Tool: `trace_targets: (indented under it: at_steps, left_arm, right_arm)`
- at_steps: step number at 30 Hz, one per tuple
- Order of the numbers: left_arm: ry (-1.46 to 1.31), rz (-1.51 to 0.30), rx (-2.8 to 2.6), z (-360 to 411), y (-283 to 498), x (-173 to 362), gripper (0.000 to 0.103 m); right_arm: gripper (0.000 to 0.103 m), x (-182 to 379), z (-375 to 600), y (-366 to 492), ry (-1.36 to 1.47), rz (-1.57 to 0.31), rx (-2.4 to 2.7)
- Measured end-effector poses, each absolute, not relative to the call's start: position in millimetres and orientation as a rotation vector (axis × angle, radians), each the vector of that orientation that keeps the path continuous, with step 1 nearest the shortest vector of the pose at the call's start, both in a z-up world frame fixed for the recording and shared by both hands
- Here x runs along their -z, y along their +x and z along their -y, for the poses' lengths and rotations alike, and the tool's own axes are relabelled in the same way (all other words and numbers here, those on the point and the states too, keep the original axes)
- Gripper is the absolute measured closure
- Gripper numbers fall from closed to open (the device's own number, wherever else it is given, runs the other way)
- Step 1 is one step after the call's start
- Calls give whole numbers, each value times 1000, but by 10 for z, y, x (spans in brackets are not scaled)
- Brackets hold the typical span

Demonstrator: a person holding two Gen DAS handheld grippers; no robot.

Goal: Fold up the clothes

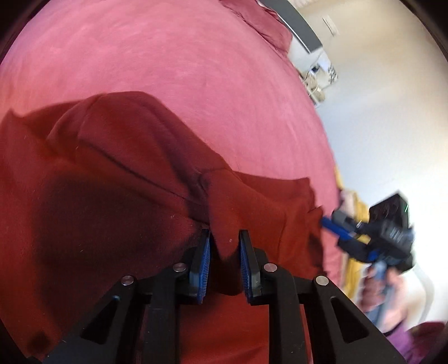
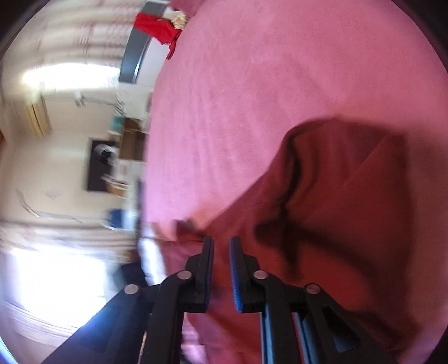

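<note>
A dark red garment (image 1: 112, 182) lies crumpled on the pink bed cover (image 1: 168, 56). My left gripper (image 1: 225, 233) has a raised fold of this garment between its blue pads, which press on it. In the right wrist view the same garment (image 2: 336, 210) spreads to the right, its corner reaching the bed's edge. My right gripper (image 2: 221, 240) stands over that corner with a narrow gap between its fingers and nothing pinched. The left wrist view shows the right gripper (image 1: 327, 221) at the garment's right edge, held by a hand (image 1: 386, 285).
The bed's edge runs down the left of the right wrist view, with floor and furniture (image 2: 112, 162) beyond. A bright red cloth (image 2: 156, 28) lies at the bed's far end. A maroon cloth (image 1: 268, 25) lies at the far corner, and yellow fabric (image 1: 352, 268) beside the bed.
</note>
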State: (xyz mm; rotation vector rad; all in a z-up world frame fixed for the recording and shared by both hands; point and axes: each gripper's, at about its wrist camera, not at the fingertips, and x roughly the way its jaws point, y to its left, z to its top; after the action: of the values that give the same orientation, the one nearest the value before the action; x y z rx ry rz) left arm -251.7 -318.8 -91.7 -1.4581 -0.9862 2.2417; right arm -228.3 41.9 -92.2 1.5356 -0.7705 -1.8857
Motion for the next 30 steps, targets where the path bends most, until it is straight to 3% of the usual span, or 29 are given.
trace_targets:
  at_steps: [2, 6, 8, 10, 11, 12, 13, 16, 20, 22, 26, 30]
  left_arm:
    - [-1474, 964, -2242, 3200, -2512, 926, 82]
    - [-1488, 913, -2227, 3080, -2530, 928, 79]
    - [-1480, 883, -2231, 3008, -2497, 923, 57]
    - [-1469, 844, -2241, 2934, -2517, 898, 50]
    - [-1472, 812, -2253, 2881, -2539, 876, 53]
    - [-1487, 773, -2255, 2834, -2581, 858, 61]
    - [-1506, 763, -2245, 2841, -2614, 841, 98]
    - [-1470, 796, -2230, 2959, -2690, 648, 96]
    - [-1324, 898, -2241, 3251, -2662, 233, 96]
    - [-1313, 888, -2255, 3321, -2611, 144, 96]
    - [-1494, 777, -2290, 3235, -2484, 538, 96]
    - [-1497, 930, -2268, 3249, -2228, 1009, 93]
  right_arm:
    - [73, 896, -379, -2236, 1518, 595, 1954]
    - [68, 1101, -307, -2277, 1624, 532, 1868]
    - [68, 1245, -337, -2243, 1618, 560, 1800]
    - [72, 1318, -277, -2242, 1627, 558, 1803]
    - [83, 1342, -264, -2250, 1632, 571, 1803]
    - [88, 1350, -261, -2255, 1638, 584, 1796]
    - [94, 1368, -241, -2270, 1660, 605, 1788]
    - [96, 1293, -250, -2356, 1683, 695, 1777]
    - [96, 875, -303, -2511, 1509, 925, 1754]
    - [96, 703, -297, -2475, 1458, 915, 1753]
    - [96, 798, -234, -2291, 1539, 774, 1783]
    - [96, 1377, -268, -2063, 1718, 715, 1791]
